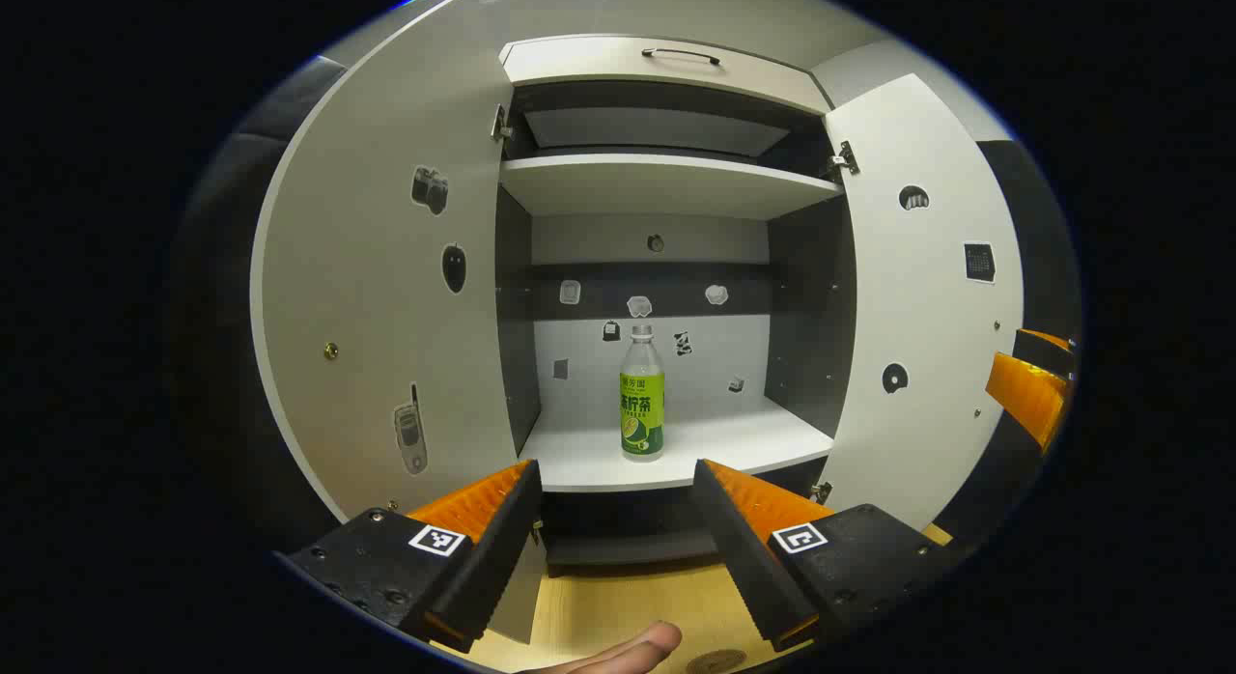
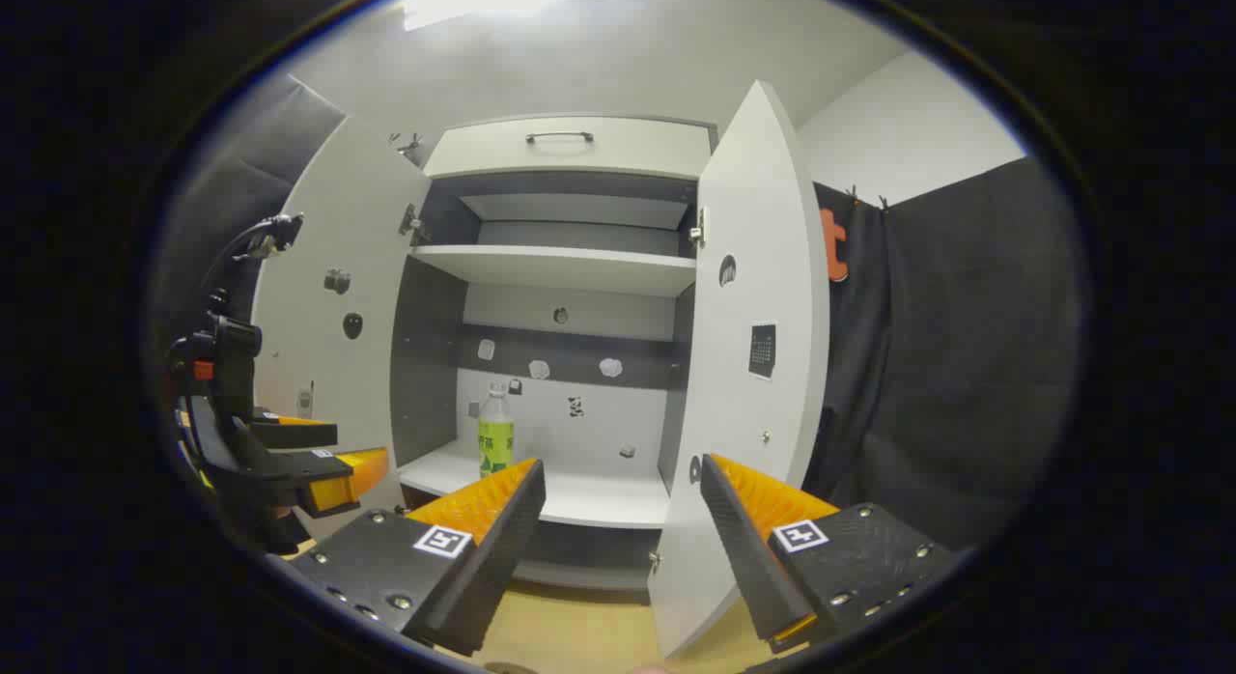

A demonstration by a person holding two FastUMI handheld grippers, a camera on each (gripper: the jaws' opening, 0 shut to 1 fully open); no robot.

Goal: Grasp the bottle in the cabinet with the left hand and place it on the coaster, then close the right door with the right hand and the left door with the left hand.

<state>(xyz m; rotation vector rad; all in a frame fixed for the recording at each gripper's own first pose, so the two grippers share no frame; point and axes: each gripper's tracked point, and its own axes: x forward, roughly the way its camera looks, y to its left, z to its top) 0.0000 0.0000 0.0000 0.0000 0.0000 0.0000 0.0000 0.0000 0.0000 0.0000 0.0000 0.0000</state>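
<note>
Cabinet (image 1: 666, 186) stands with both doors swung wide, left door (image 1: 386, 297) and right door (image 1: 917, 297) flanking an open front. Bottle (image 1: 641, 394) stands upright on the lower shelf (image 1: 753, 442), about mid-width and near the front edge, bare shelf on both sides of it, well apart from the side walls. Left hand-held gripper (image 1: 618, 519) hangs in front of the shelf edge over the wooden worktop (image 1: 618, 606), fingers spread wide, holding nothing, touching nothing. Right hand-held gripper (image 2: 623, 519) is also spread wide and empty, near the right door's lower edge. Coaster (image 1: 716, 661) sits at the worktop's near edge, partly cut off.
</note>
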